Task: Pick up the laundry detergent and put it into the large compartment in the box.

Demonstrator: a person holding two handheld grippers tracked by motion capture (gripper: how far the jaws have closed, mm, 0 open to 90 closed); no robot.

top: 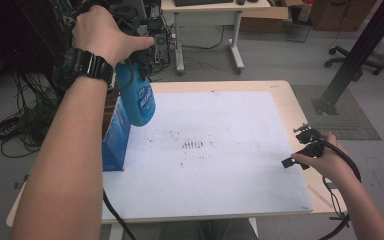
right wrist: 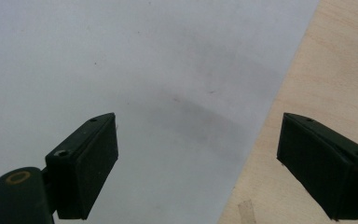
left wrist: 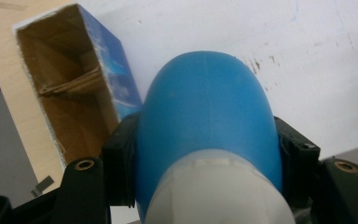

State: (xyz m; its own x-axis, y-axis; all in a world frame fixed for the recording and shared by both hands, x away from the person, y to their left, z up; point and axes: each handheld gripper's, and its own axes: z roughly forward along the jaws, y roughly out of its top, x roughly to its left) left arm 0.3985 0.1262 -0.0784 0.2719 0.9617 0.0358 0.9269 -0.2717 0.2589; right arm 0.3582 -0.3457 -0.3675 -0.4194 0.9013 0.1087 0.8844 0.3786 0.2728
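Observation:
A blue bottle (top: 139, 100) with a pale cap end hangs upright over the table's left side, just above an open blue box (top: 115, 135). My left gripper (top: 132, 67) is shut on it near its top, under the person's hand. In the left gripper view the black jaws of my left gripper (left wrist: 205, 149) press both sides of the bottle (left wrist: 205, 107), and the box (left wrist: 74, 93) shows its brown cardboard inside at the left. My right gripper (top: 294, 146) stands open near the right edge with nothing between its jaws; in its own view my right gripper (right wrist: 198, 163) hovers over the white sheet (right wrist: 121, 70).
A white sheet (top: 220, 150) with dark smudges covers most of the wooden table (top: 290, 95). A black post (top: 355, 50) stands on the floor beyond the right corner. Cables and equipment crowd the far left; a desk stands behind.

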